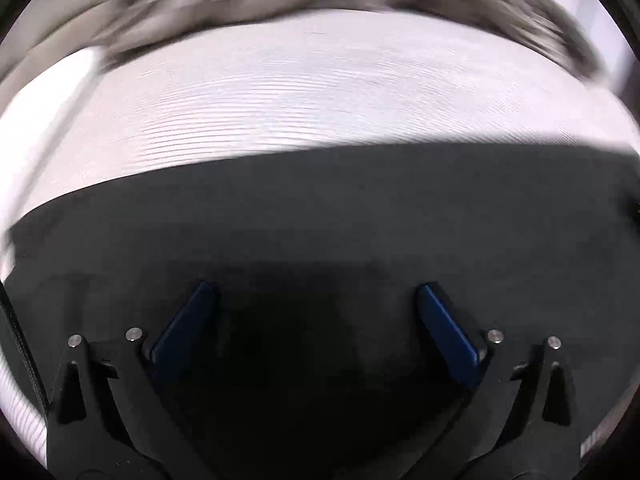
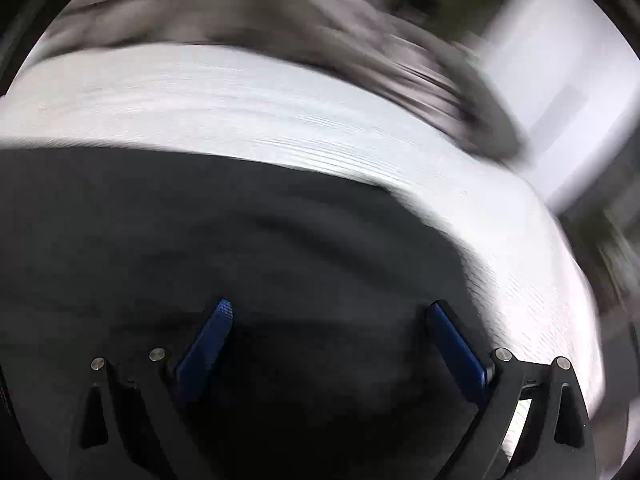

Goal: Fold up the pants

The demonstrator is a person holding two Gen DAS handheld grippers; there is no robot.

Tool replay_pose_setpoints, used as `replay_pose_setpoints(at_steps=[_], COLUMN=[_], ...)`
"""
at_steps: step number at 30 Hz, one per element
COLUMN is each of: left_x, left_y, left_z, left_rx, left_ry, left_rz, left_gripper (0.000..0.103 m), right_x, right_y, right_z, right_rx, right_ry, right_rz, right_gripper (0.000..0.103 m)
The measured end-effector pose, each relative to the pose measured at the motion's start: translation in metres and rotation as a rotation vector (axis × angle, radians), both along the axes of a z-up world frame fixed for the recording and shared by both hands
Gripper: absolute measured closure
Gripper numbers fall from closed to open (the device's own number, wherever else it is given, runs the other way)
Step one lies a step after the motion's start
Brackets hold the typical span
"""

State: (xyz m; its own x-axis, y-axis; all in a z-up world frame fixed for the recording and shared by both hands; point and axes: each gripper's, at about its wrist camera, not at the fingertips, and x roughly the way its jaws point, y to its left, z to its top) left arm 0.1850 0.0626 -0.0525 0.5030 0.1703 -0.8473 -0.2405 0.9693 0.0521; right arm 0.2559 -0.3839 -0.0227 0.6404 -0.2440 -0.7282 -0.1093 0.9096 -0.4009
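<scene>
Both wrist views were smeared by motion blur, so I noted only what I could read.

Left wrist view: my left gripper [image 1: 316, 292] had its blue-padded fingers [image 1: 188, 328] spread wide apart, with nothing between them. The dark pants [image 1: 320, 208] lay flat under and ahead of the fingers, on a white ribbed surface [image 1: 280, 92] (I could not tell whether bench or bedding). The far edge of the pants ran as one nearly straight line, with white beyond it. Past the white sat a grey blurred mass I could not identify.

Right wrist view: my right gripper [image 2: 330, 306] also had its fingers [image 2: 208, 344] well apart and empty. Here the pants [image 2: 200, 220] showed soft curved wrinkles that the left view did not show, and their far edge ended in a corner, with the white ribbed surface [image 2: 540, 280] wrapping round the right side of the pants. A pale panel [image 2: 560, 80] stood beyond the pants at upper right, seen only in this view.
</scene>
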Motion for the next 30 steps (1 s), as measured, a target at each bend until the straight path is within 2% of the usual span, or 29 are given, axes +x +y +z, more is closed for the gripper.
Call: replay_pose_setpoints(at_steps=[1,2,4,6,8,10,11,12,13,14,16,18,20,21,23,24,26,28,30], left_x=[-0.003,-0.005,-0.001,0.009,0.021,0.044,0.054,0.062,0.061,0.062,0.065,0.065,0.065,0.06,0.057,0.057,0.056,0.064,0.082], left_y=[0.007,0.011,0.007,-0.012,-0.043,-0.071,-0.087,-0.11,-0.122,-0.128,-0.112,-0.08,-0.054,-0.048,-0.04,-0.042,-0.05,-0.076,-0.103], left_z=[0.005,0.012,0.023,0.035,0.035,0.025,0.015,-0.001,-0.009,-0.014,-0.01,-0.008,-0.009,-0.008,-0.002,0.002,0.011,0.02,0.021], left_rx=[-0.023,-0.077,-0.142,-0.121,-0.133,-0.136,-0.11,-0.039,0.006,0.041,-0.004,0.027,0.012,0.005,0.007,-0.001,-0.085,-0.168,-0.149], left_ry=[-0.023,-0.049,-0.082,-0.128,-0.166,-0.125,-0.085,-0.007,0.026,0.034,0.022,0.011,0.018,0.014,-0.01,-0.019,-0.061,-0.105,-0.115], left_rz=[0.037,0.047,0.012,-0.015,-0.086,-0.176,-0.238,-0.309,-0.333,-0.351,-0.329,-0.232,-0.153,-0.127,-0.08,-0.071,-0.106,-0.171,-0.222], left_gripper=[0.007,0.007,0.007,0.007,0.007,0.007,0.007,0.011,0.013,0.012,0.012,0.007,0.007,0.007,0.012,0.015,0.017,0.017,0.017], right_x=[0.004,0.002,-0.012,-0.023,-0.025,-0.024,-0.018,-0.017,-0.012,-0.011,-0.005,-0.005,0.008,0.015,0.041,0.039,0.028,0.014,0.002], right_y=[-0.02,-0.029,-0.022,0.016,0.064,0.108,0.125,0.144,0.164,0.165,0.16,0.13,0.082,0.047,0.024,0.014,0.026,0.059,0.106], right_z=[0.002,0.006,0.021,0.034,0.037,0.032,0.026,0.016,0.002,-0.003,-0.007,-0.003,-0.001,0.001,0.004,0.01,0.017,0.026,0.027], right_rx=[0.071,0.142,0.198,0.216,0.25,0.278,0.271,0.254,0.234,0.213,0.203,0.17,0.13,0.122,0.177,0.231,0.216,0.275,0.281], right_ry=[0.016,0.024,-0.013,-0.011,0.05,0.083,0.107,0.137,0.19,0.204,0.198,0.169,0.125,0.093,0.073,0.052,0.018,0.006,0.036], right_rz=[-0.079,-0.085,-0.05,0.048,0.164,0.26,0.288,0.311,0.34,0.331,0.348,0.322,0.199,0.091,-0.006,-0.027,-0.025,0.073,0.19], right_gripper=[0.005,0.008,0.008,0.007,0.007,0.007,0.007,0.008,0.008,0.008,0.008,0.008,0.008,0.008,0.011,0.016,0.017,0.017,0.017])
